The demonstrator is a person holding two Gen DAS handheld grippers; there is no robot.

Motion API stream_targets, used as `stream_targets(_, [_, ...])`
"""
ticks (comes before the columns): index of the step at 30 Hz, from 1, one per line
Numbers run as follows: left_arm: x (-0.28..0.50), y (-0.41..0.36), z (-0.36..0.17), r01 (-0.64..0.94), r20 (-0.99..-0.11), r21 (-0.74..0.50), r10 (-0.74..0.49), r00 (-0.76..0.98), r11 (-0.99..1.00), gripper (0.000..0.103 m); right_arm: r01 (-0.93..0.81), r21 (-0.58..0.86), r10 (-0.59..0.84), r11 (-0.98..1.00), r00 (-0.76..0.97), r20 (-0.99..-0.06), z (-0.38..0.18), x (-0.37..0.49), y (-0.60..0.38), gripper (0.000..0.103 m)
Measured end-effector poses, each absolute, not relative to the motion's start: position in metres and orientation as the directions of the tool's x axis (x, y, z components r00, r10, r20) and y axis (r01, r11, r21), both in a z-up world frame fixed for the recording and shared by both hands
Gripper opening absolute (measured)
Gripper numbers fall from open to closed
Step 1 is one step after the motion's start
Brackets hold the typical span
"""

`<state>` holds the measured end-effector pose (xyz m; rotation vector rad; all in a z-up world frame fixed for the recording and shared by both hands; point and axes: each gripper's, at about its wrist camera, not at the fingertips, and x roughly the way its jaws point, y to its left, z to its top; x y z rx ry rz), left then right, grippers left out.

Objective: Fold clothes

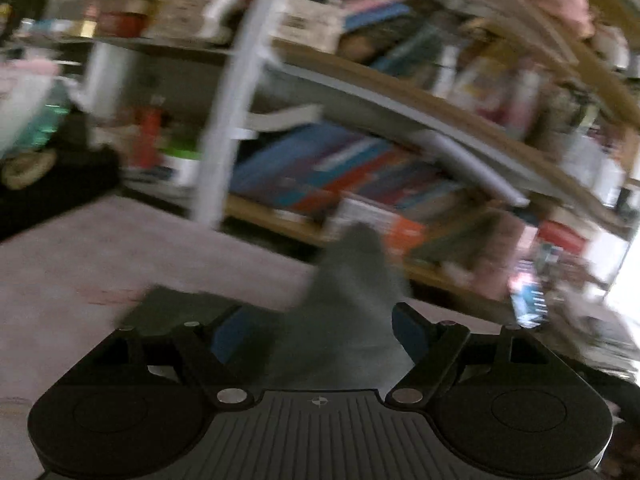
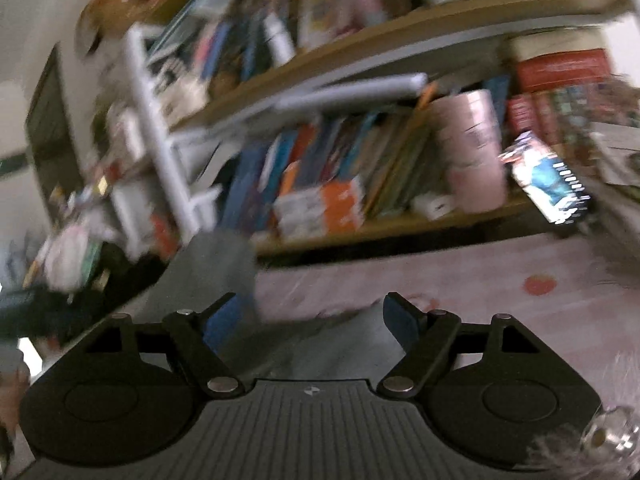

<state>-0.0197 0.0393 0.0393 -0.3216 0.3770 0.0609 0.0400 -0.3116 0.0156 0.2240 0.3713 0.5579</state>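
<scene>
Both views are blurred by motion. In the left wrist view a grey garment (image 1: pixel 344 320) rises as a peak between the blue-padded fingers of my left gripper (image 1: pixel 320 332), whose jaws stand wide apart; whether the cloth is pinched is unclear. A darker flat part of the garment (image 1: pixel 172 308) lies on the pale pink bed cover (image 1: pixel 100 264). In the right wrist view my right gripper (image 2: pixel 312 320) has its jaws wide apart over grey cloth (image 2: pixel 320 344), and a grey fold (image 2: pixel 216 268) stands up by the left finger (image 2: pixel 224 320).
Wooden shelves packed with books (image 1: pixel 340 176) stand just beyond the bed, with a white upright post (image 1: pixel 236 92). They also show in the right wrist view (image 2: pixel 340 184), with a pink cylinder (image 2: pixel 472 152). Dark clutter (image 2: pixel 68 292) lies at the left.
</scene>
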Motion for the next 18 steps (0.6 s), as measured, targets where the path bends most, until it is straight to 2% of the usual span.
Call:
stream_targets(4, [-0.014, 0.055, 0.028, -0.162, -0.411, -0.319, 0.018, 0.911, 0.934, 0.081, -0.494, 0.248, 0.552, 0.833, 0.758, -0.347, 0.007, 0.042, -0.293, 0.077])
stream_targets(8, [0.002, 0.05, 0.015, -0.172, -0.489, -0.29, 0.009, 0.872, 0.941, 0.081, -0.431, 0.217, 0.482, 0.876, 0.773, -0.411, -0.003, 0.05, -0.293, 0.075])
stream_targets(12, [0.004, 0.049, 0.01, -0.194, -0.51, -0.29, 0.02, 0.86, 0.937, 0.08, -0.362, 0.227, 0.427, 0.904, 0.772, -0.47, -0.014, 0.065, -0.305, 0.074])
stream_targets(14, [0.002, 0.051, 0.008, -0.184, -0.52, -0.311, -0.005, 0.854, 0.933, 0.079, -0.347, 0.231, 0.417, 0.909, 0.761, -0.497, -0.02, 0.07, -0.307, 0.073])
stream_targets(18, [0.004, 0.051, -0.003, -0.144, -0.566, -0.379, -0.106, 0.818, 0.914, 0.07, -0.363, 0.21, 0.418, 0.908, 0.749, -0.514, -0.024, 0.07, -0.302, 0.073])
